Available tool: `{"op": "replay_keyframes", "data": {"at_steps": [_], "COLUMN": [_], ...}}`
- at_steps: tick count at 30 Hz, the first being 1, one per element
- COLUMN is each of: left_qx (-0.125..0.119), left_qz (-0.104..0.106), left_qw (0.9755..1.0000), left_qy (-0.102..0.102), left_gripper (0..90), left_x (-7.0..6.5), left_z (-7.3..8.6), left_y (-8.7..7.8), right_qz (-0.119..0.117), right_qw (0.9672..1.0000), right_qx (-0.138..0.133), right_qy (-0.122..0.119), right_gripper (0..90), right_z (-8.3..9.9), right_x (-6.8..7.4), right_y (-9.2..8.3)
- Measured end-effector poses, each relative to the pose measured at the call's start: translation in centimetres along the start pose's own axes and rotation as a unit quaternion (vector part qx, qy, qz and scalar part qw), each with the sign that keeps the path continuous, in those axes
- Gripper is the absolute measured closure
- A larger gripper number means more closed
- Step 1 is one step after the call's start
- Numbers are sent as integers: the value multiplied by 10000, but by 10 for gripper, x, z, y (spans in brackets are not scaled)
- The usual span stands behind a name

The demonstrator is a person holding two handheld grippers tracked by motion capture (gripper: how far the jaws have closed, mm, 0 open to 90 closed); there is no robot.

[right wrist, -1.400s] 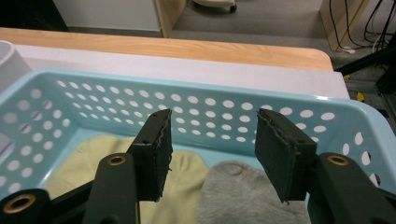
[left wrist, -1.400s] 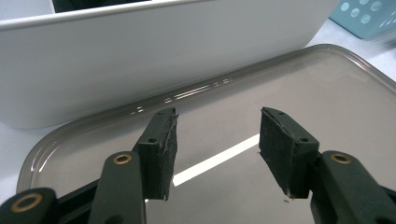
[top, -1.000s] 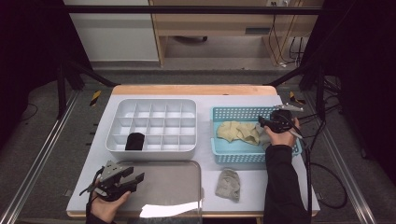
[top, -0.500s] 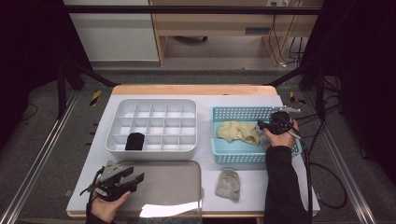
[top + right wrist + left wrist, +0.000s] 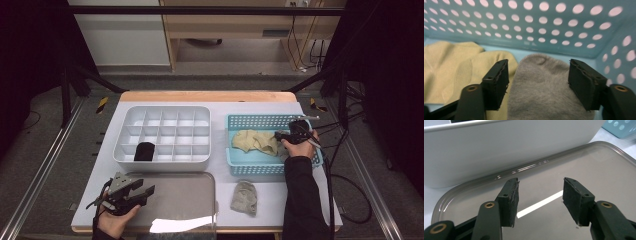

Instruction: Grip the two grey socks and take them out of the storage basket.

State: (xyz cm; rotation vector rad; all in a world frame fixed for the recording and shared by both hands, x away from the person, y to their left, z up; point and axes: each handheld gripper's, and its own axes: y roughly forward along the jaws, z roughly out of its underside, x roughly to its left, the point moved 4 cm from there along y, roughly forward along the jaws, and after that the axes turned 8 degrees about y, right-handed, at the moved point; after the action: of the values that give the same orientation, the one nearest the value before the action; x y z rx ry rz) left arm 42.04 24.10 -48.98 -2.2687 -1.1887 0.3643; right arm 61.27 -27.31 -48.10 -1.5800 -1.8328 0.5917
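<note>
While we watched from above, the scene broke down like this:

Right gripper [image 5: 286,136]: it sat inside the blue basket [image 5: 250,162] at its right end; its jaws had just been opening and stood released, a grey sock [image 5: 544,85] lying between them with neither pad pressing on it.

Grey sock: it lay on the basket floor against the right wall, its edge lapping over the yellow cloth [image 5: 254,140].

Left gripper [image 5: 142,192]: we saw it low over the grey tray [image 5: 195,200] at the table's near left, jaws apart, nothing between them.

In the way: the basket's perforated wall rose close behind and to one side of the sock; the yellow cloth crowded the other side.

Around: the white divided box [image 5: 165,134] stood left of the basket, its near wall just beyond the tray; a dark item [image 5: 144,151] filled one front compartment.

Second grey sock [image 5: 244,197]: it lay on the table [image 5: 300,200] before the basket, just right of the tray.

Count: we made it two grippers, two grey socks, one yellow cloth, one basket, one box, one tray, one dark item.
</note>
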Motion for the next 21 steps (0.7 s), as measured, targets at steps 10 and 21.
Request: {"op": "replay_keyframes", "data": {"at_steps": [10,21], "left_qx": [-2,-1], "left_qz": [3,4], "left_qw": [10000,10000], "left_qy": [-3,-6], "left_gripper": [458,458], "left_x": [0,0], "left_z": [0,0], "left_y": [0,0], "right_qz": [-34,-85], "right_qw": [9997,9995], "right_qx": [237,224], "right_qy": [-39,-217], "right_gripper": [496,900], "right_z": [2,3], "right_x": [1,4], "right_y": [5,4]}}
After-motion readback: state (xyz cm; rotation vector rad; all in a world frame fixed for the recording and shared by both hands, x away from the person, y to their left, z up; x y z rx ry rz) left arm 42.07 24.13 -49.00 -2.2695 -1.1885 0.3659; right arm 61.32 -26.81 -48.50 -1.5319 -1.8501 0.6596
